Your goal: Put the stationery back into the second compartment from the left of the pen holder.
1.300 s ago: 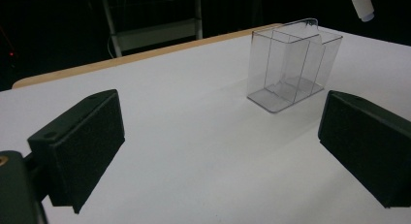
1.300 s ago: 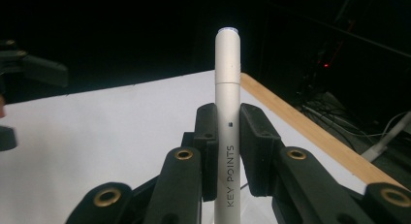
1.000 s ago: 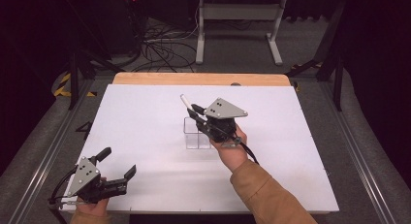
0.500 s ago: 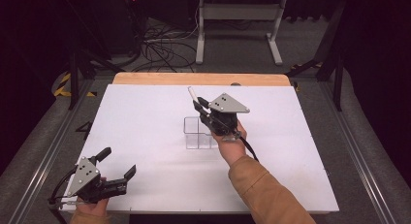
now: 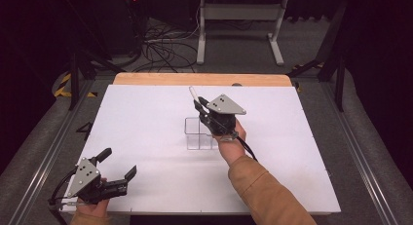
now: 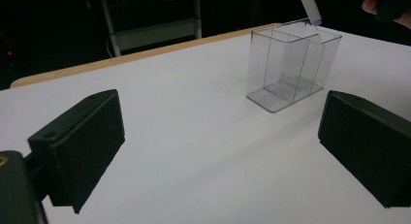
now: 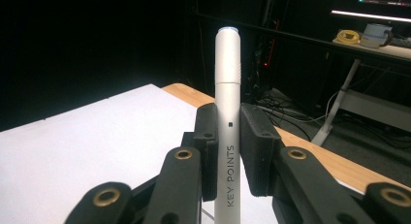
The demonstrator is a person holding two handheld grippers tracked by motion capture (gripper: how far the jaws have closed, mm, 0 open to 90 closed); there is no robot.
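Note:
A clear plastic box with two compartments stands at the middle of the white table top; the left gripper view has the box at upper right. My right gripper hovers just above the box's right side, shut on a white pen that tilts up and away. In the right gripper view the pen, marked KEY POINTS, stands upright between the two pads. The pen's lower tip hangs over the box's far rim. My left gripper rests open at the table's near left corner.
A wooden strip borders the table's far edge. Beyond it lie floor cables and a white desk frame. Metal rails run along both sides of the table.
My right gripper has carried the pen forward and to the right, from the box's far left to above its right side. The left gripper has stayed in place.

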